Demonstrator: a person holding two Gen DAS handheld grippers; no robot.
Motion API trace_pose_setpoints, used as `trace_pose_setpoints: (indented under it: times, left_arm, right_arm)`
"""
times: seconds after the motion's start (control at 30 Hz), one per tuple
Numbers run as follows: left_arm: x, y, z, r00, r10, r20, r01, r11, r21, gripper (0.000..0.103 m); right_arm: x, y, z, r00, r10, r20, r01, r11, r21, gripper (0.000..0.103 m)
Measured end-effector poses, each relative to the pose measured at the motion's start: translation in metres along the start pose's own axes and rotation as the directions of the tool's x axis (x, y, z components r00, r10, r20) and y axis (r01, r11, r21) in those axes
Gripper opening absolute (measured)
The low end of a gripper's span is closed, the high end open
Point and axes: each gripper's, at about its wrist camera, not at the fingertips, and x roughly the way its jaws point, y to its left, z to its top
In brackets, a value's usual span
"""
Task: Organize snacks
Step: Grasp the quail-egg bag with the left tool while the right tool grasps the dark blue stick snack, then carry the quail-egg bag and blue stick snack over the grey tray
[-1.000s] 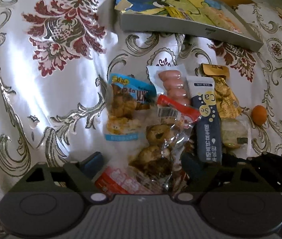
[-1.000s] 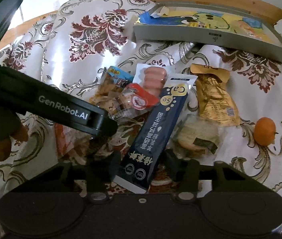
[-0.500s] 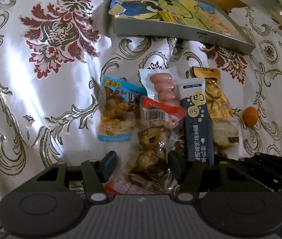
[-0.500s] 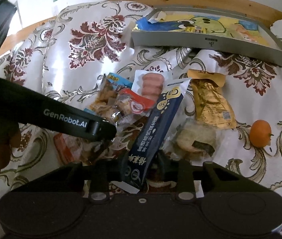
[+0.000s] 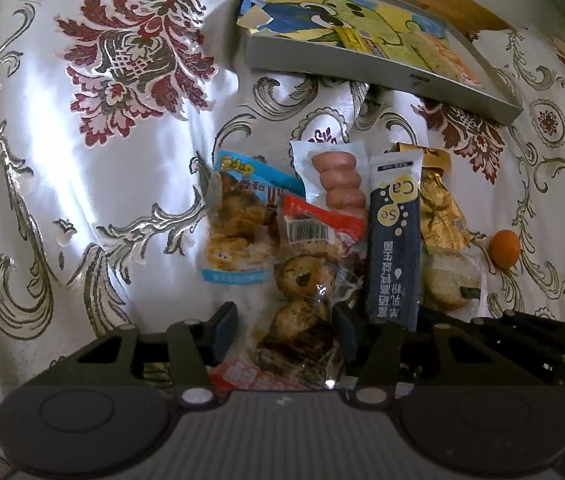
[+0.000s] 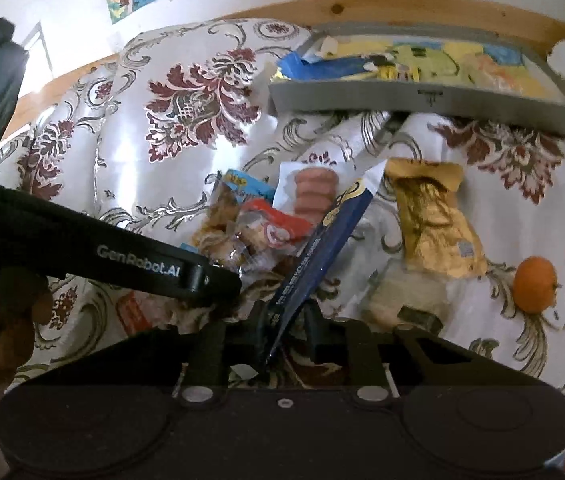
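Note:
A heap of snack packs lies on a flowered cloth. My left gripper stands open, its fingers on either side of a clear bag of brown snacks with a red top; cloth shows between the left finger and the bag. My right gripper is shut on the near end of a dark blue stick packet, which is tilted up on edge. The same packet shows beside the clear bag in the left wrist view. In the right wrist view the left gripper's black arm reaches over the clear bag.
A grey tray lined with a cartoon picture sits at the back. Near the heap are a sausage pack, a blue-topped snack pack, a gold packet, a wrapped pale cake and an orange fruit. A hand holds the left gripper.
My right gripper has shut on the blue packet and tipped it up onto its edge. My left gripper's fingers have drawn closer around the clear bag.

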Motion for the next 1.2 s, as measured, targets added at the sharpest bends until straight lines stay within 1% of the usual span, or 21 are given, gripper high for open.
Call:
trace_pose_setpoints:
  times: [0.07,0.13,0.17,0.2,0.3,0.37,0.5,0.63,0.83,0.87,0.93,0.97,1.2]
  left_arm:
    - [-0.001,0.000,0.000,1.000,-0.001,0.002,0.001,1.000,-0.006,0.052]
    - [-0.001,0.000,0.001,1.000,-0.005,0.002,0.005,1.000,-0.010,0.047]
    - [-0.001,-0.001,0.001,1.000,-0.014,-0.001,0.014,1.000,-0.010,0.042]
    - [-0.002,-0.001,0.000,1.000,-0.019,-0.003,0.019,1.000,-0.010,0.041]
    - [-0.003,-0.006,-0.001,1.000,-0.020,-0.009,0.020,1.000,0.009,0.040]
    - [-0.004,-0.007,-0.003,1.000,-0.027,-0.013,0.027,1.000,0.005,0.040]
    - [-0.006,-0.007,-0.003,0.999,-0.033,-0.010,0.033,0.999,-0.017,0.040]
    - [-0.011,-0.003,-0.003,0.999,-0.045,-0.003,0.045,0.998,-0.053,0.040]
    - [-0.017,-0.004,-0.006,0.998,-0.059,0.010,0.060,0.996,-0.068,0.040]
    - [-0.018,-0.005,-0.007,0.998,-0.062,0.010,0.063,0.996,-0.070,0.040]
    - [-0.019,-0.005,-0.008,0.998,-0.064,0.010,0.065,0.995,-0.076,0.040]
    - [-0.020,-0.005,-0.009,0.998,-0.065,0.012,0.066,0.995,-0.079,0.040]
    - [-0.031,-0.005,-0.010,0.995,-0.074,0.074,0.080,0.992,-0.095,0.040]
  right_arm:
    - [0.001,0.002,0.000,1.000,-0.022,-0.004,0.022,0.999,-0.023,0.016]
    - [0.002,0.003,0.000,0.999,-0.043,-0.007,0.043,0.998,-0.041,0.014]
    - [0.001,0.005,0.000,0.998,-0.058,-0.005,0.058,0.997,-0.057,0.013]
    - [0.001,0.007,0.000,0.997,-0.071,0.000,0.071,0.994,-0.078,0.012]
    - [-0.002,0.014,0.001,0.993,-0.116,0.013,0.116,0.982,-0.149,0.009]
    - [-0.004,0.020,-0.001,0.988,-0.151,0.026,0.153,0.965,-0.212,0.007]
    - [-0.010,0.033,-0.006,0.973,-0.223,0.060,0.230,0.911,-0.341,0.005]
    - [-0.016,0.043,-0.015,0.950,-0.290,0.117,0.310,0.830,-0.463,0.003]
    - [-0.015,0.047,-0.025,0.921,-0.351,0.167,0.382,0.738,-0.556,0.003]
    - [-0.014,0.047,-0.026,0.918,-0.356,0.172,0.388,0.727,-0.567,0.003]
    - [-0.014,0.046,-0.027,0.924,-0.348,0.160,0.375,0.736,-0.563,0.003]
    - [-0.014,0.046,-0.027,0.922,-0.352,0.163,0.379,0.732,-0.566,0.003]
    - [-0.020,0.053,-0.031,0.892,-0.380,0.245,0.446,0.649,-0.616,0.003]
